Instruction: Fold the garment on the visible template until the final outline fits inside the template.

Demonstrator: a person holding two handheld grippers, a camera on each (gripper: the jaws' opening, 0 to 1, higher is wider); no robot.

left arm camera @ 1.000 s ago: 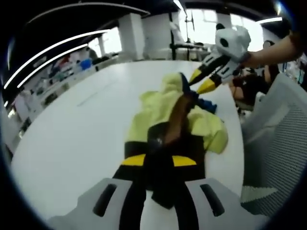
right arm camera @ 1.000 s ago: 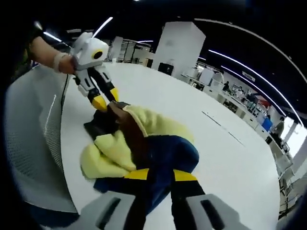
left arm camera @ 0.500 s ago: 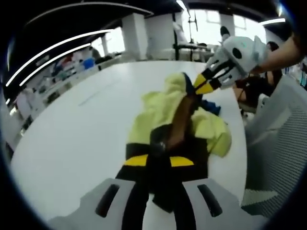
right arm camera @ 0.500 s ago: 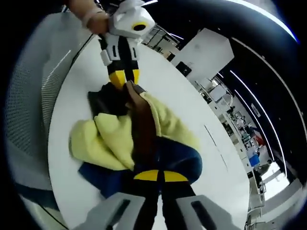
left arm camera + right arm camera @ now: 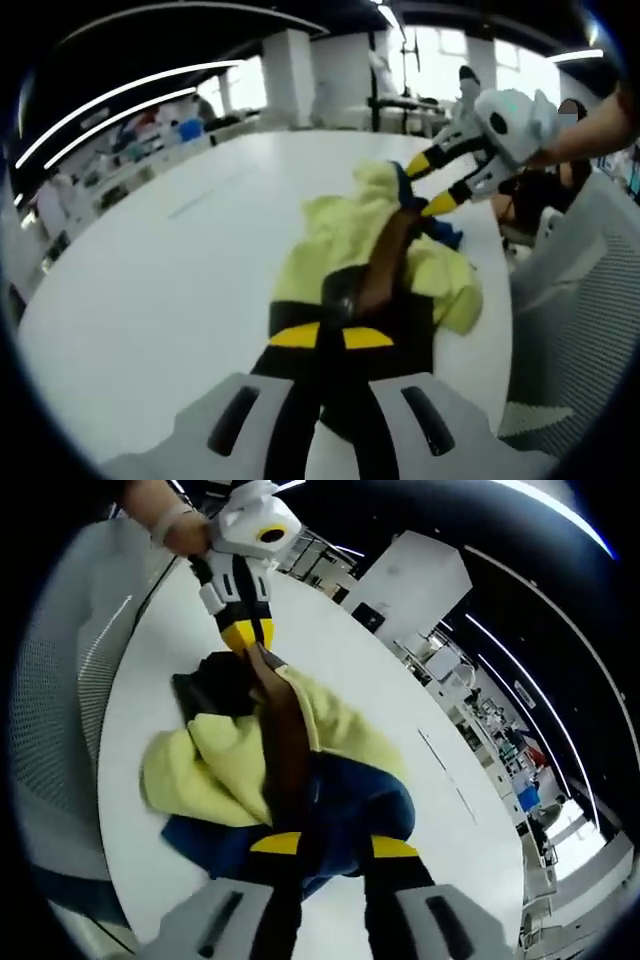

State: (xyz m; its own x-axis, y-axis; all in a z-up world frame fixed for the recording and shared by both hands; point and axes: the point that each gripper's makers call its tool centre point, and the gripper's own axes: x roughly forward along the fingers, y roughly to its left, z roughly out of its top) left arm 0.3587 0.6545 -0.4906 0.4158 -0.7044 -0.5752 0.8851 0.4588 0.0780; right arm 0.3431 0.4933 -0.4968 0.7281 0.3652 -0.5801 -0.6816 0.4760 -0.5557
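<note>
A bunched garment (image 5: 340,225) of pale yellow, brown, dark blue and black cloth lies on the white table (image 5: 160,270) near its edge. My left gripper (image 5: 330,337) is shut on the garment's black end, its yellow-tipped jaws close together. In the right gripper view the left gripper (image 5: 247,633) pinches the far end of the garment (image 5: 230,770). My right gripper (image 5: 335,845) stands open, jaws spread on either side of the blue cloth. It enters the left gripper view as the right gripper (image 5: 430,186), tips apart at the far blue end, held by a hand.
A white mesh chair back (image 5: 570,300) stands close against the table edge beside the garment, also visible as the chair back (image 5: 60,730). Faint line marks (image 5: 200,200) cross the tabletop. Benches and shelves stand far behind.
My right gripper's jaws have spread apart from the blue cloth they pinched half a second ago. My left gripper's jaws have drawn closer on the black end. The garment has barely moved.
</note>
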